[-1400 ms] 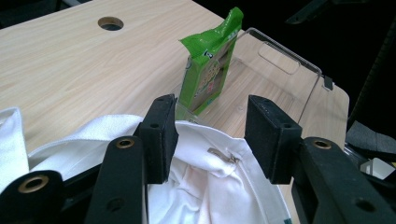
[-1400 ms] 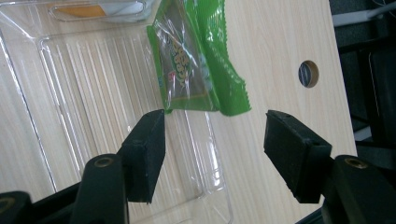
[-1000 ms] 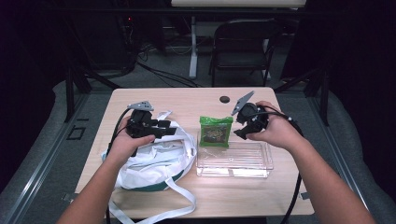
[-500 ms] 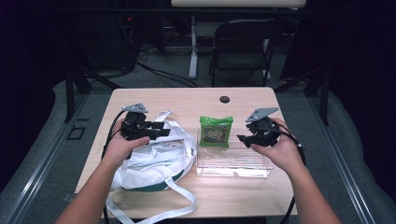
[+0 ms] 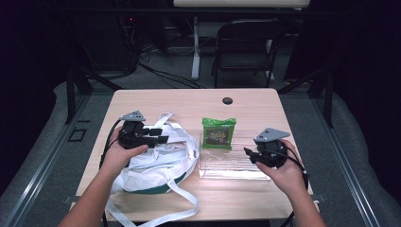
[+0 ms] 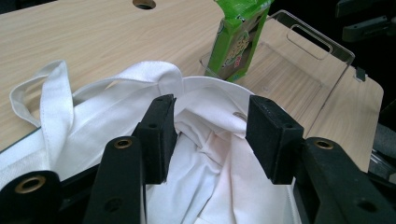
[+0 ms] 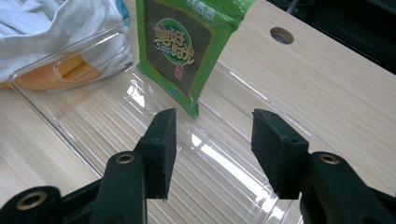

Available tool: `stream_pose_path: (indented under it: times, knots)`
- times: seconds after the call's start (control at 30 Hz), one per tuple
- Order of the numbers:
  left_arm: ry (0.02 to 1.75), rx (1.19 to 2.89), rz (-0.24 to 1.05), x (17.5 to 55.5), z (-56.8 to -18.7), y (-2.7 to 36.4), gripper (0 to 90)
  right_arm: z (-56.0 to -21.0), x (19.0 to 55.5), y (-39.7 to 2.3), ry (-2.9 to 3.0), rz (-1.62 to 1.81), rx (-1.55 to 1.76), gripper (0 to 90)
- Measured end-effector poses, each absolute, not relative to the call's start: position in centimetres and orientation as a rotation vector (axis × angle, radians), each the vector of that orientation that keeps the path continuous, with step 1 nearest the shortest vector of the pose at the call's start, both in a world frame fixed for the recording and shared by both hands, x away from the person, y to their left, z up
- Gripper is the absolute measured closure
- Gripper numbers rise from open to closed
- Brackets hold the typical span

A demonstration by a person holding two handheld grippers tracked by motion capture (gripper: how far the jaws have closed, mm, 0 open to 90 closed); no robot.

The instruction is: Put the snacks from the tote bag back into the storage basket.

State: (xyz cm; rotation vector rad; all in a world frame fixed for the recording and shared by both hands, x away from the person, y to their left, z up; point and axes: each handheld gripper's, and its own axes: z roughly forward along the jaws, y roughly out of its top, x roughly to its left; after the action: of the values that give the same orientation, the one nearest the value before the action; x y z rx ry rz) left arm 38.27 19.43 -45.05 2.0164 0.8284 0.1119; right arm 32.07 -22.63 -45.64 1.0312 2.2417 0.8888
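Observation:
A white cloth tote bag [image 5: 151,165] lies rumpled on the left half of the wooden table. My left gripper [image 5: 163,135] hovers over its mouth, open, with loose white cloth [image 6: 210,163] below the gap and no pad pressing on it. A green snack packet [image 5: 219,133] stands upright at the far left end of a clear plastic tray [image 5: 236,171]. My right gripper [image 5: 247,153] sits low at the tray's right end and points left. Its jaws have just been closing, and they stand open over the tray floor [image 7: 224,163] with nothing between them, the packet [image 7: 182,51] just ahead.
A round cable hole [image 5: 227,100] marks the table's far middle. The bag's long straps [image 5: 182,208] trail to the front edge. A dark folding chair [image 5: 246,47] stands beyond the table. The tray has a cut-out handle [image 6: 308,39] at its end.
My right gripper has come down and toward me, from beside the packet's top to the tray's right end, and its jaws have narrowed. The left gripper has shifted slightly over the bag.

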Motion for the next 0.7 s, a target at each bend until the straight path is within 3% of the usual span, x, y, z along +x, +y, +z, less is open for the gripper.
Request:
stream_pose_path:
  times: [0.7]
  knots:
    - [0.880, 1.996, 0.173, 36.3, -48.1, 20.7, 51.3, -49.4, 30.1, -23.2, 2.140, 1.085, 1.145, 58.0]
